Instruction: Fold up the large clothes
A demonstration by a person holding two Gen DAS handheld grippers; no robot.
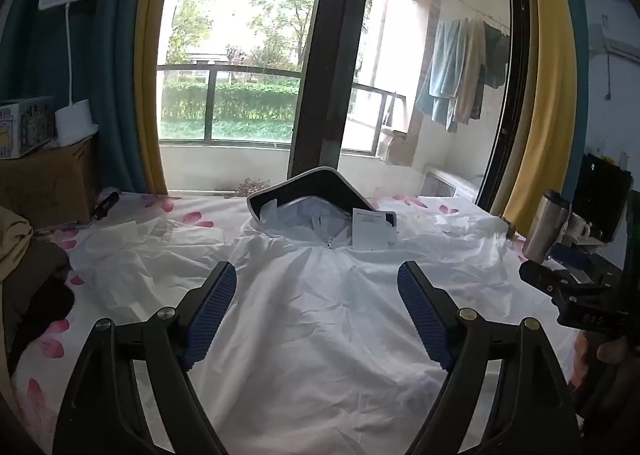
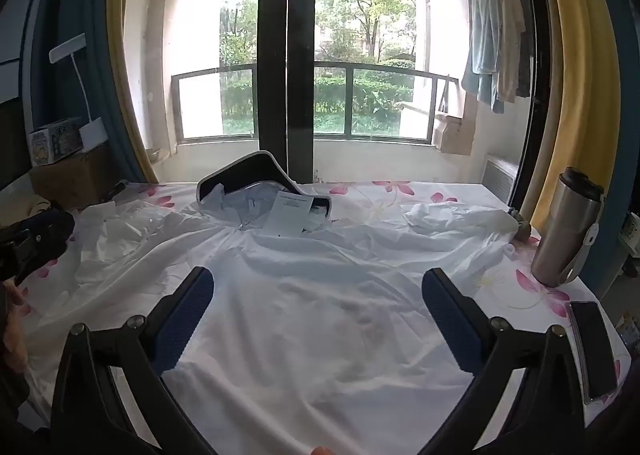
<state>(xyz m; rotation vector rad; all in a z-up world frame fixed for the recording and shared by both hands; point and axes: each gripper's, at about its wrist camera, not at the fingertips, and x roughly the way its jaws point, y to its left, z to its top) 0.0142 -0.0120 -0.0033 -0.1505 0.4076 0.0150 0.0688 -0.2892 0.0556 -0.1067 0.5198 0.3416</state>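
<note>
Facing window (image 2: 280, 55), floral-sheeted table (image 2: 400, 191)

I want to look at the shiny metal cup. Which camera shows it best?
The right wrist view. There the metal cup stands whole and large on the flowered cloth, beside the white jacket. In the left wrist view the same cup sits small at the right edge, with its lower part hidden behind the other gripper.

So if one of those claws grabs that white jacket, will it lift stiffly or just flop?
The white jacket probably flops: it lies crumpled in soft wrinkles. It looks thin and light, since the floral print shows through. Its dark brim stands up, so that part seems stiffer.
</note>
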